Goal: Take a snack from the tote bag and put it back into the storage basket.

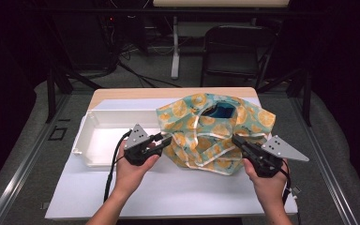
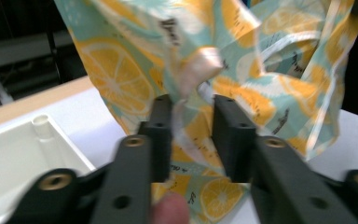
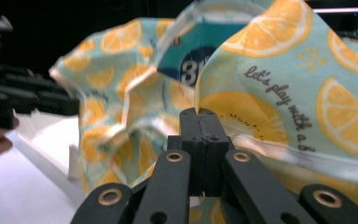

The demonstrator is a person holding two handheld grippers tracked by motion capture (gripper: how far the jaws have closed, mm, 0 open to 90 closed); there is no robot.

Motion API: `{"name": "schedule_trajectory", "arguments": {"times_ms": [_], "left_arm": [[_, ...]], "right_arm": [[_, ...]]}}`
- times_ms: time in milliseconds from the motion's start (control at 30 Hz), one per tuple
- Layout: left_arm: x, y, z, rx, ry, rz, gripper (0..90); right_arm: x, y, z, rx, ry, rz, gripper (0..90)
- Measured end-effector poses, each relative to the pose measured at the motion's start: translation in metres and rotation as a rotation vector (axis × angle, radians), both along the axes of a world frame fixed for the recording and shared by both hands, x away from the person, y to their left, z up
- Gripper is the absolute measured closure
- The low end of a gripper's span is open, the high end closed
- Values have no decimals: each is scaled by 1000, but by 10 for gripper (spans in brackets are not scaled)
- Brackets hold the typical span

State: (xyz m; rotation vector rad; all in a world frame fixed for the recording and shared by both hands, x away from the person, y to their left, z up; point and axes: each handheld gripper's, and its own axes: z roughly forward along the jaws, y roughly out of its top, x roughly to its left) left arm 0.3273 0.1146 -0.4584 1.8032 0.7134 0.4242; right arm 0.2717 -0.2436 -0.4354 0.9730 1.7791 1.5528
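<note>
A teal bag (image 1: 206,136) printed with orange slices stands crumpled on the white mat, and a blue package (image 1: 220,111) shows through its top opening. My left gripper (image 1: 163,139) is at the bag's left edge. Its jaws stand apart in the left gripper view, open (image 2: 192,100), with a pale strip of the bag's trim (image 2: 193,70) hanging between them. My right gripper (image 1: 237,140) is at the bag's right front. It is shut (image 3: 199,113) on a fold of the bag (image 3: 270,93), and the blue package (image 3: 191,65) sits behind.
A white plastic tray (image 1: 98,136) lies left of the bag, close behind the left gripper. The white mat (image 1: 168,192) covers the wooden table. A black chair (image 1: 234,51) and a table leg stand beyond the far edge.
</note>
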Motion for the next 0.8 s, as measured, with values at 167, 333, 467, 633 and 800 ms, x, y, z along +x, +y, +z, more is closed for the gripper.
{"name": "schedule_trajectory", "arguments": {"times_ms": [167,333,467,633,800], "left_arm": [[-1,1,2,16,4,-17,899],[-3,5,6,40,0,-19,900],[-3,5,6,48,1,-28,900],[1,3,-10,118,54,-27,900],[6,8,-19,149,90,22,900]], "right_arm": [[16,-1,12,6,-22,-31,900],[28,-4,27,-8,-37,-54,900],[33,-8,37,-13,-60,-60,900],[48,-17,55,-20,-94,-87,900],[67,-26,73,-5,-98,-103,900]]}}
